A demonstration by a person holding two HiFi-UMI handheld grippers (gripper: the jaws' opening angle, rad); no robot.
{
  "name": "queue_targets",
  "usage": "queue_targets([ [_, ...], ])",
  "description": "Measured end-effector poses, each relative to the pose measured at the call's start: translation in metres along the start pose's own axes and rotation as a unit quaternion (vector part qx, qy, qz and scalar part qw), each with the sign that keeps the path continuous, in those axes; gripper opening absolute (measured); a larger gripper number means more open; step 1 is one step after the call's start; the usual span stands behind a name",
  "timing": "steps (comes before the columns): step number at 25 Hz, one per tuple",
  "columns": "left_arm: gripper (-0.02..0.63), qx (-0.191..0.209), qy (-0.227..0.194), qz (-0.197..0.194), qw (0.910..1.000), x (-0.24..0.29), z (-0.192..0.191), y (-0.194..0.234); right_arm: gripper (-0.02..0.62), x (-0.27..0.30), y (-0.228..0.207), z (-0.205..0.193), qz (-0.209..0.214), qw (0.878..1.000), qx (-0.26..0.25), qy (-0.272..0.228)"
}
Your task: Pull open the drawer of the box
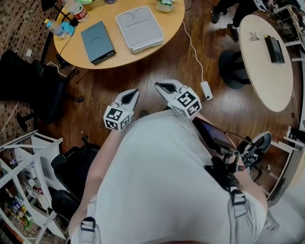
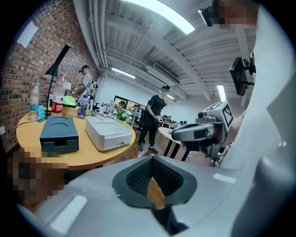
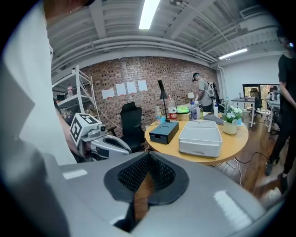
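Observation:
A dark teal box and a larger white box lie side by side on the round wooden table. Each has a drawer front with a finger notch, and both drawers look closed. My left gripper and right gripper are held close to the person's chest, over the floor and well short of the table. Both are shut with nothing between the pads. They point toward the table, a hand's width apart.
Bottles, a desk lamp and a small plant stand on the table's far side. A black chair and a white rack are at the left. A white cable with an adapter runs over the floor. A second table is at the right, and people stand beyond.

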State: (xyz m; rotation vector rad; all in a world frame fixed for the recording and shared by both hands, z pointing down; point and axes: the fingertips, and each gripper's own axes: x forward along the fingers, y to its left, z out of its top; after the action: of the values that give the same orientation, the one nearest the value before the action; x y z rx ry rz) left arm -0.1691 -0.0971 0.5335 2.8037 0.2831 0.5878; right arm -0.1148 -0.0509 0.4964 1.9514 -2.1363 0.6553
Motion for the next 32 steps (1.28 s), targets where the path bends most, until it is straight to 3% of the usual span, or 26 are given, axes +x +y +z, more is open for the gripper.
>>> queue_targets([
  [11, 0.006, 0.0, 0.044, 0.028, 0.9986, 0.087, 0.001, -0.014, 0.006, -0.029, -0.089, 0.006, 0.023, 1.0, 0.006, -0.017],
  [16, 0.006, 0.003, 0.046, 0.029, 0.9985, 0.137, 0.022, -0.028, 0.006, -0.046, -0.135, 0.01, 0.032, 0.999, 0.008, -0.025],
  [20, 0.006, -0.006, 0.044, 0.056, 0.9975, 0.162, 0.038, -0.027, 0.006, -0.052, -0.168, 0.011, 0.049, 0.998, 0.015, -0.027],
  [26, 0.006, -0.065, 0.022, 0.104, 0.9923, 0.201, 0.051, -0.025, 0.006, -0.062, -0.209, 0.011, 0.086, 0.996, 0.004, -0.02],
  [32, 0.006, -0.149, -0.018, 0.174, 0.9734, 0.209, 0.051, -0.009, 0.006, -0.06, -0.236, 0.018, 0.13, 0.991, -0.009, -0.019],
])
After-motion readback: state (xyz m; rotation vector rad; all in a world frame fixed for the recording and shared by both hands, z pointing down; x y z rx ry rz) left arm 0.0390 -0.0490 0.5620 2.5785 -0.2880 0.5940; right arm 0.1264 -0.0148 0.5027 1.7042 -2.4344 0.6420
